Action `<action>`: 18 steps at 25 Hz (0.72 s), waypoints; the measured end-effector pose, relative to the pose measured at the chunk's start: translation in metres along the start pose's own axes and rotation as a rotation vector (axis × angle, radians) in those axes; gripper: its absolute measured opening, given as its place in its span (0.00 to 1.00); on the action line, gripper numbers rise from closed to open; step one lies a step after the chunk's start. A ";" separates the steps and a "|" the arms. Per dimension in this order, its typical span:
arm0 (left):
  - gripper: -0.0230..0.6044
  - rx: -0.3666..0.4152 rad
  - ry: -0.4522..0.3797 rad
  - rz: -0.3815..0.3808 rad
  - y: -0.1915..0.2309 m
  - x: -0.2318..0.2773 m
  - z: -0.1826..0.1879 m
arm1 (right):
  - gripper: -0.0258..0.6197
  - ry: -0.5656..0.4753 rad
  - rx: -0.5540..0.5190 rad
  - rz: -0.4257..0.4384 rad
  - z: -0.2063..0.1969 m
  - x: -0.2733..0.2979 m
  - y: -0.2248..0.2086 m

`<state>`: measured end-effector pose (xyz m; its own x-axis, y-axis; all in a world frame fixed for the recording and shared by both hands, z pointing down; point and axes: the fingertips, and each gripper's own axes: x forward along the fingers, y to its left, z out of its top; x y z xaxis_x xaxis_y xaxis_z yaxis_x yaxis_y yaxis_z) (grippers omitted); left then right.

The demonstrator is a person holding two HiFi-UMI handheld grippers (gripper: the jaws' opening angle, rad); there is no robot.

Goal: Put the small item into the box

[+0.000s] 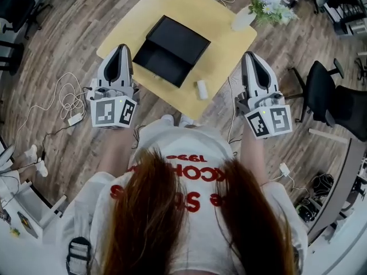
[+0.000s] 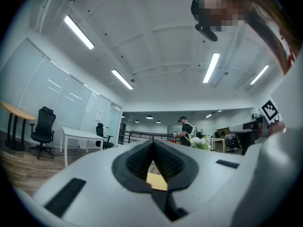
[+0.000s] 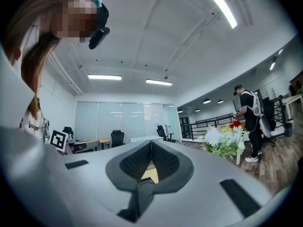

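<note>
On your head view, the black box (image 1: 162, 63) sits open on the yellow table (image 1: 226, 39), with its lid (image 1: 179, 38) lying against its far right side. The open tray shows only its own dark inside. The small item (image 1: 202, 89) is not in it: it lies on the tabletop near the front edge, to the right of the box and apart from it. It is a short, white, rounded oblong. A white vase (image 1: 243, 19) holding pale flowers (image 1: 269, 4) stands at the table's far right corner.

Your left gripper (image 1: 121, 49) is at the table's left front edge and your right gripper (image 1: 251, 57) is at its right front edge. Neither touches the item.

In your left gripper view, the ribbed jaws meet at their tips with nothing held. Only a sliver of yellow table shows below them.

In your right gripper view, the jaws are likewise pressed together and empty, and the flowers show to their right.
</note>
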<state>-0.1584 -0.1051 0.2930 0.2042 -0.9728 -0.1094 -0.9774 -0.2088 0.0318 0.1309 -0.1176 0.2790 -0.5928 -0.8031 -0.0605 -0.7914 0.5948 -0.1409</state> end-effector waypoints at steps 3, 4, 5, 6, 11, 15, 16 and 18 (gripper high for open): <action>0.05 0.005 -0.006 0.028 -0.002 0.010 -0.001 | 0.05 -0.010 -0.001 0.042 0.001 0.013 -0.007; 0.05 0.006 -0.007 0.032 -0.003 0.013 -0.001 | 0.05 -0.009 -0.003 0.049 0.000 0.016 -0.009; 0.05 0.007 -0.006 0.034 -0.004 0.015 -0.002 | 0.05 -0.006 -0.003 0.055 -0.001 0.019 -0.010; 0.05 0.006 -0.004 0.035 -0.005 0.018 -0.003 | 0.05 0.000 -0.001 0.060 -0.004 0.021 -0.012; 0.05 -0.004 0.021 0.009 -0.006 0.031 -0.013 | 0.05 0.047 0.017 0.040 -0.020 0.031 -0.015; 0.05 -0.014 0.044 -0.040 -0.012 0.043 -0.024 | 0.05 0.106 0.026 -0.015 -0.040 0.030 -0.018; 0.05 -0.017 0.053 -0.054 -0.014 0.045 -0.027 | 0.05 0.130 0.029 -0.028 -0.049 0.029 -0.018; 0.05 -0.023 0.072 -0.078 -0.017 0.049 -0.035 | 0.05 0.186 0.040 -0.047 -0.069 0.028 -0.016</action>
<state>-0.1303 -0.1528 0.3216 0.2840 -0.9580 -0.0410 -0.9571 -0.2858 0.0487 0.1164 -0.1467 0.3482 -0.5756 -0.8073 0.1299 -0.8145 0.5519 -0.1789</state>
